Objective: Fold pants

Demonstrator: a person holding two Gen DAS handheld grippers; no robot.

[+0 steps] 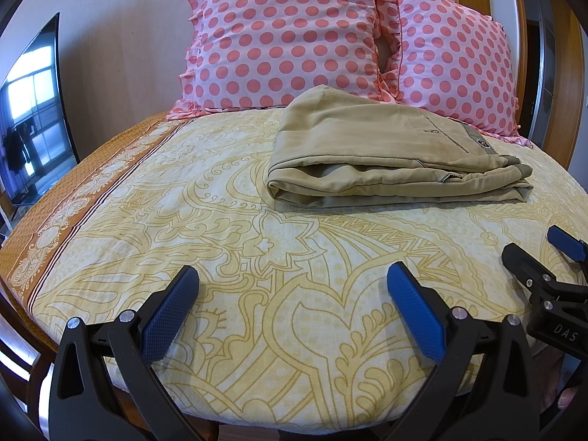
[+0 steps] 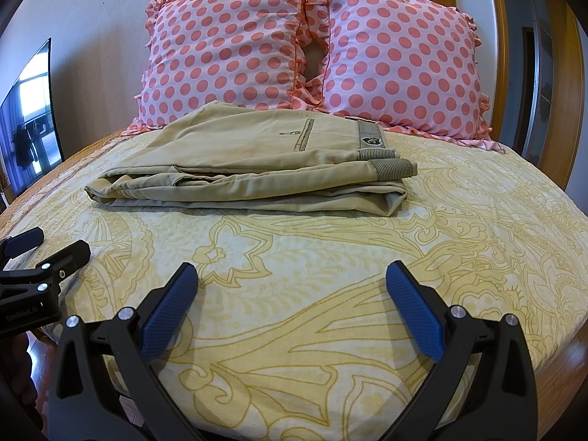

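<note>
Khaki pants (image 1: 386, 154) lie folded into a flat stack on the bed, in front of the pillows; they also show in the right wrist view (image 2: 257, 169), with the ribbed waistband at the right end. My left gripper (image 1: 294, 275) is open and empty, low over the sheet, well short of the pants. My right gripper (image 2: 292, 275) is open and empty too, also short of the pants. The right gripper shows at the right edge of the left wrist view (image 1: 544, 257), and the left gripper at the left edge of the right wrist view (image 2: 44, 246).
The bed has a yellow patterned sheet (image 1: 257, 257) with an orange border (image 1: 73, 198) at the left. Two pink polka-dot pillows (image 2: 235, 58) (image 2: 400, 62) lean on the wall behind the pants. A TV screen (image 1: 33, 110) stands left. A wooden door frame (image 2: 551, 73) is right.
</note>
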